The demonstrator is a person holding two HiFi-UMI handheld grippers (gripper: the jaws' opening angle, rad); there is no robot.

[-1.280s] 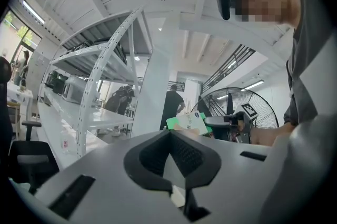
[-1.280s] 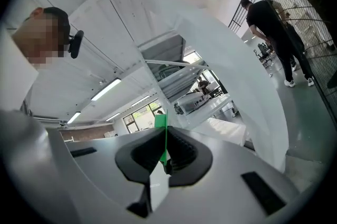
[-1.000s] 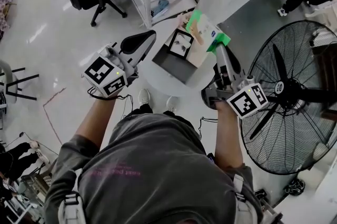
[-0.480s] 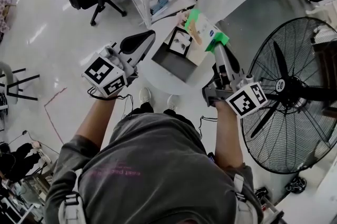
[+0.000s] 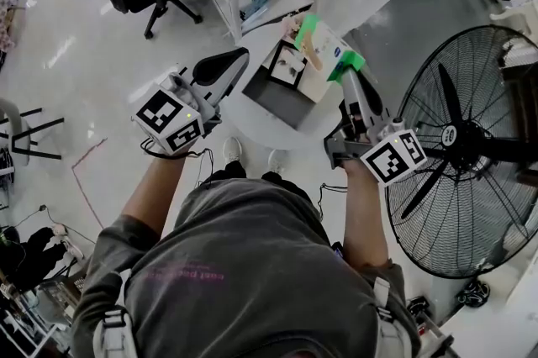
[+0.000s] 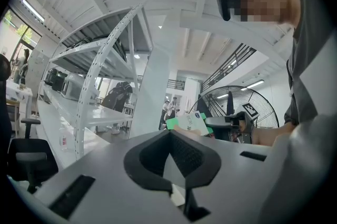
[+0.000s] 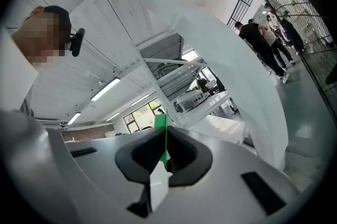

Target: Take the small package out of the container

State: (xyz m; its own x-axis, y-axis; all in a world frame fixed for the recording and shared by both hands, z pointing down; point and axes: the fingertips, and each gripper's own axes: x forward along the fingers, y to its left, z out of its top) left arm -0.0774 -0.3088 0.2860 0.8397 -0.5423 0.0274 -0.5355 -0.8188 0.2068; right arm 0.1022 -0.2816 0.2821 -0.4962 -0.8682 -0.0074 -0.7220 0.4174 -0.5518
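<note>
Clamping only a thin edge of the small package (image 5: pixel 323 44) near the container (image 5: pixel 271 98), the right gripper (image 5: pixel 346 72) is probably risking a slip back in, while the left gripper (image 5: pixel 239 56) is idling closed, empty.

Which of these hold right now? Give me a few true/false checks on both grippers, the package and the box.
1. The right gripper is shut on the flat white package with green edges. True.
2. That package lies on the floor of the open grey box. False: the right gripper holds it raised over the box's far corner.
3. The left gripper grips the box's wall. False: its jaws are together on nothing, beside the box.
4. A large black floor fan stands on the person's right. True.
5. The box is empty. False: a black-framed white item lies in it.
</note>
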